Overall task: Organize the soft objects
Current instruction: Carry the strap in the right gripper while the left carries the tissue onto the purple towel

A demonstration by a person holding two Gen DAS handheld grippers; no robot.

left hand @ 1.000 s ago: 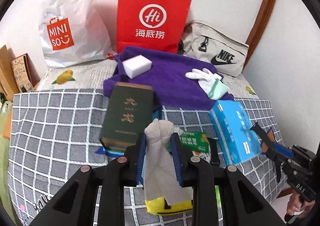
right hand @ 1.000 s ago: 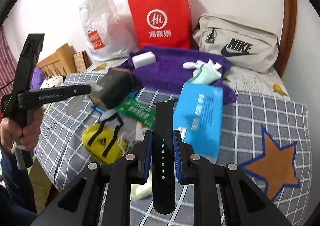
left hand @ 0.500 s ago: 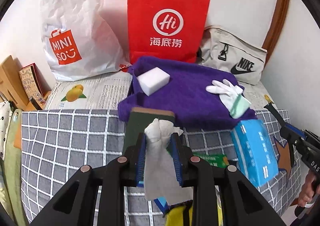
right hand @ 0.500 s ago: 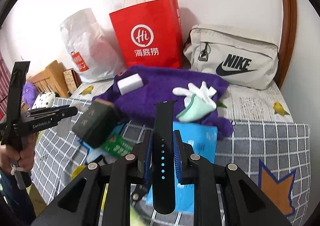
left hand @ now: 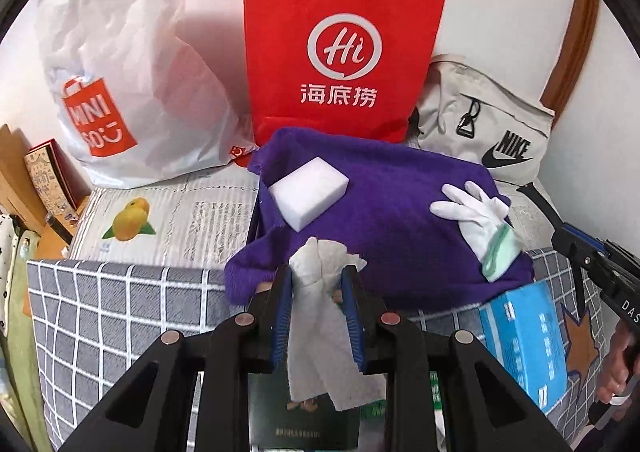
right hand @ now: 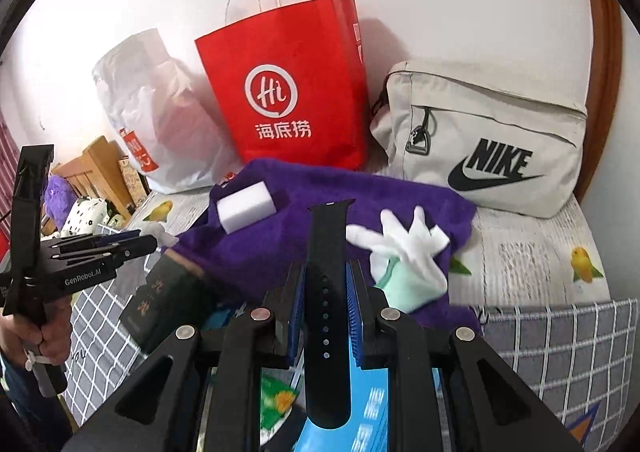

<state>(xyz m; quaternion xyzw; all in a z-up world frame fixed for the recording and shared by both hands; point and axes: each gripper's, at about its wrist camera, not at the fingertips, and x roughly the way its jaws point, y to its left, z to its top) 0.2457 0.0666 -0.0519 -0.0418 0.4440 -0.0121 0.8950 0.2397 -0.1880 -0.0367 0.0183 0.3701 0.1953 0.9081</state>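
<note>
A crumpled white cloth (left hand: 320, 316) is clamped between the blue pads of the left gripper (left hand: 318, 308), its jaws closed narrowly on the fabric, with the loose end hanging down below them. A black watch strap (right hand: 326, 316) is pinched upright in the right gripper (right hand: 326, 312), whose jaws are drawn almost fully together on it. Both grippers are held over a bed covered with a grey checked sheet (left hand: 120, 304).

Directly beneath the left gripper a dark green book (left hand: 304, 420) is seen, and just to its right a blue packet (left hand: 524, 344) lies on the sheet. In the right wrist view the same packet is partly hidden under the gripper, and a small green packet (right hand: 280, 400) is glimpsed beside it.

Just beyond, a purple towel (left hand: 392, 220) is spread out. A white sponge block (left hand: 308, 192) rests on its left part and a white glove (left hand: 480, 220) with a pale green cuff on its right part, the two well apart.

Against the wall at the back, a white Miniso bag (left hand: 120, 92), a red paper bag (left hand: 340, 48) and a beige Nike bag (right hand: 488, 140) are lined up, left to right.
</note>
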